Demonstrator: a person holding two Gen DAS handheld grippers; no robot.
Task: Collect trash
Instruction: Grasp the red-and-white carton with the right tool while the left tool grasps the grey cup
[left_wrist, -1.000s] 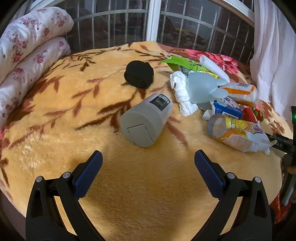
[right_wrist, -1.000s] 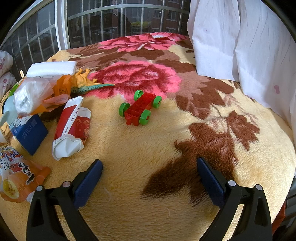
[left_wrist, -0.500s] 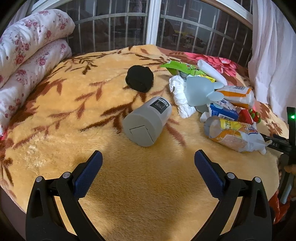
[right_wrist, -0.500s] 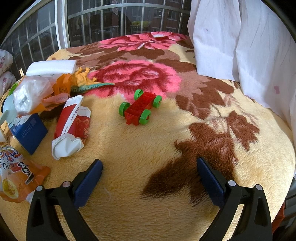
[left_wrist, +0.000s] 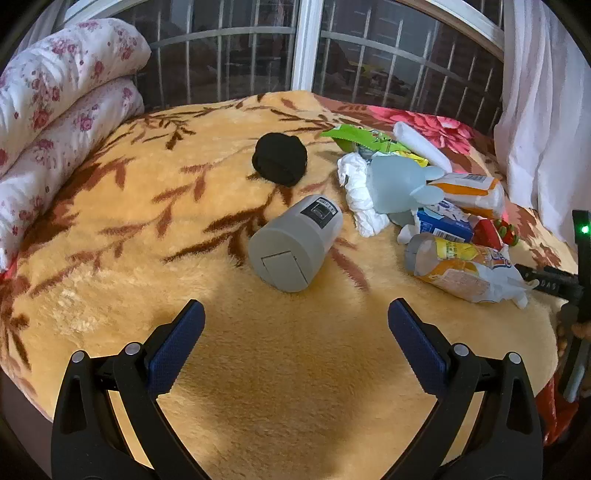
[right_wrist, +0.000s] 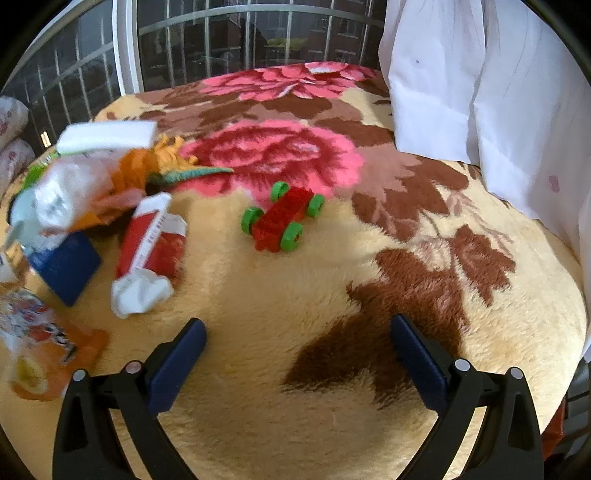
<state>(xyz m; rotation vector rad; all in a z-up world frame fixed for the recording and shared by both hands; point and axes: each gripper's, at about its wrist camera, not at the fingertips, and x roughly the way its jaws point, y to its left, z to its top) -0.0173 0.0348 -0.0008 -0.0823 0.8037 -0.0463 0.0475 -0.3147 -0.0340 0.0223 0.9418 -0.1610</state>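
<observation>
A pile of trash lies on the blanket-covered bed (left_wrist: 147, 229): a crumpled white tissue (left_wrist: 360, 192), an orange snack bag (left_wrist: 461, 269), a blue carton (left_wrist: 443, 223), an orange-white packet (left_wrist: 469, 190) and a green wrapper (left_wrist: 354, 138). My left gripper (left_wrist: 295, 325) is open and empty, short of a grey cylinder (left_wrist: 295, 245) lying on its side. My right gripper (right_wrist: 297, 339) is open and empty. In the right wrist view a red-white wrapper (right_wrist: 149, 251), the blue carton (right_wrist: 64, 267) and the orange bag (right_wrist: 40, 350) lie to its left.
A black ball-like object (left_wrist: 279, 159) and a pale blue plastic toy (left_wrist: 399, 184) lie near the pile. A red toy car with green wheels (right_wrist: 282, 219) sits ahead of my right gripper. Rolled floral bedding (left_wrist: 55, 122) lies left, white curtain (right_wrist: 480, 92) right, window bars behind.
The left view has pulled back slightly, so the cylinder and trash sit a little farther away. The right gripper has shifted a little; its left side is motion-blurred. Both grippers stay open.
</observation>
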